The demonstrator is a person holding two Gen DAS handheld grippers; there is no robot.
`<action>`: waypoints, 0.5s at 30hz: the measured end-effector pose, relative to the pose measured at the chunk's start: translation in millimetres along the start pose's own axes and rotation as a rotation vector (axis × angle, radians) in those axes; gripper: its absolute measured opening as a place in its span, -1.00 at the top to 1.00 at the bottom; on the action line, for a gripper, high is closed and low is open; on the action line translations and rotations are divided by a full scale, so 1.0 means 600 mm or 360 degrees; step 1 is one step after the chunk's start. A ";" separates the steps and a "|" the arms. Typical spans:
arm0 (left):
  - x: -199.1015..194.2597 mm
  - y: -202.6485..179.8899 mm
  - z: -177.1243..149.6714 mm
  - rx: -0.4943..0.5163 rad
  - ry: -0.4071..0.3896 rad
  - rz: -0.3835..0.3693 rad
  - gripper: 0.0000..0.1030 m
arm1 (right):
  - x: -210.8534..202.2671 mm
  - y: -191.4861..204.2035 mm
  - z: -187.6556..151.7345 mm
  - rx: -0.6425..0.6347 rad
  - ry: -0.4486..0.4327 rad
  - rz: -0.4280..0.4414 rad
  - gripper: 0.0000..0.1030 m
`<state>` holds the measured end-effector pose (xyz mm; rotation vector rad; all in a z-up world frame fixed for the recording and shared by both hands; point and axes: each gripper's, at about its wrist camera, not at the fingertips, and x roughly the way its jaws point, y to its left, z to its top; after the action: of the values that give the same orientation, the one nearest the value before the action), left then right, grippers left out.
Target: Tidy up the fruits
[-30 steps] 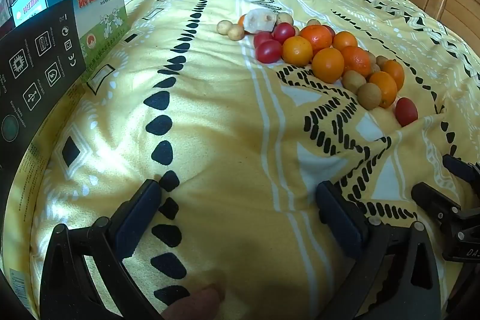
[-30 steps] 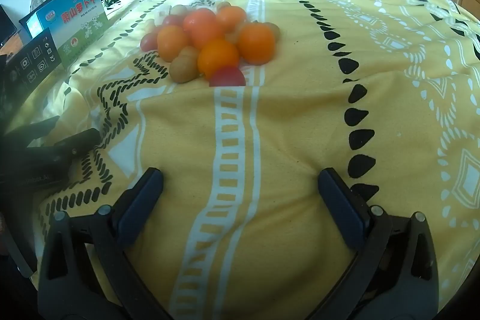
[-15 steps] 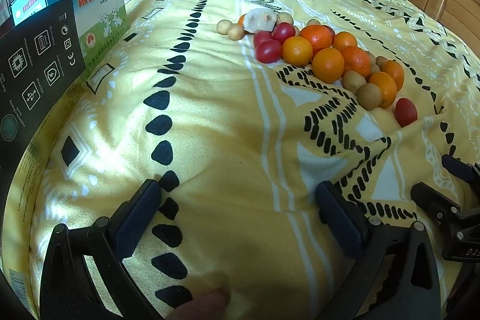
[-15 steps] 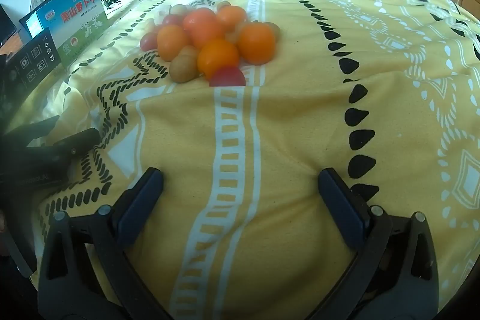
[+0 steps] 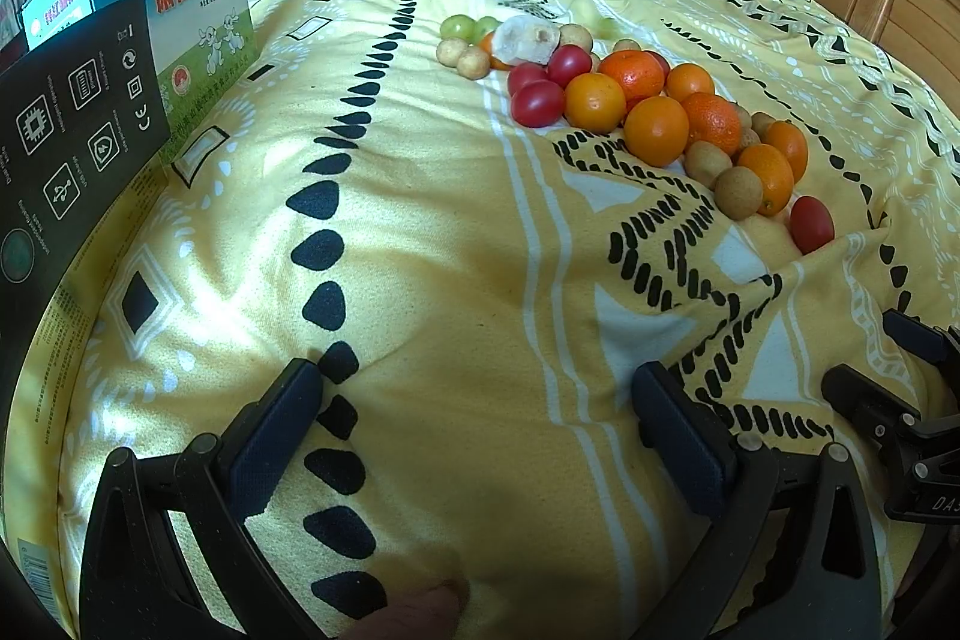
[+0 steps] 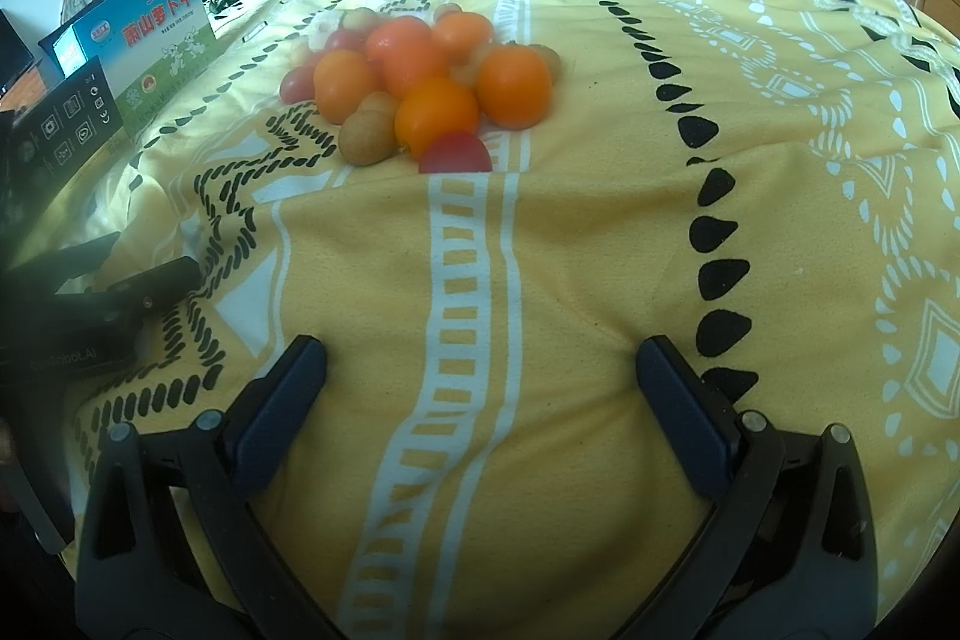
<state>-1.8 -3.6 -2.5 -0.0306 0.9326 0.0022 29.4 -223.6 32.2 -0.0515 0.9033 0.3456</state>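
Both grippers, left (image 5: 474, 421) and right (image 6: 480, 388), are being held wide and empty; the tomato (image 6: 455, 153) nearest the cloth's (image 6: 600, 232) front edge is probably best being approached first

Bare blanket (image 6: 540, 250) before fruit pile (image 6: 432, 88)

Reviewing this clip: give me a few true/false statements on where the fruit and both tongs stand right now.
1. Both tongs, left tongs and right tongs, are open and hold nothing. True.
2. The fruit pile sits in a basket. False: it lies directly on the yellow blanket.
3. A red tomato lies at the near edge of the pile. True.
4. The left tongs touch an orange. False: they are well short of the pile.
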 end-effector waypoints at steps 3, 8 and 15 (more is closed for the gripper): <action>0.000 0.000 0.000 0.0000 0.0000 0.0000 -1.00 | 0.000 0.000 0.000 0.0000 0.0000 -0.0001 -1.00; 0.000 0.001 0.000 -0.0001 0.0000 -0.0002 -1.00 | 0.000 0.000 0.000 0.0000 0.0000 0.0000 -1.00; -0.001 0.001 0.001 -0.0002 0.0002 -0.0002 -1.00 | -0.002 0.001 -0.003 -0.0002 0.0001 -0.0006 -1.00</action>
<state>-1.6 -2.9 -1.4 -0.0323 0.9336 0.0012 27.4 -223.7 32.1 -0.0543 0.9035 0.3427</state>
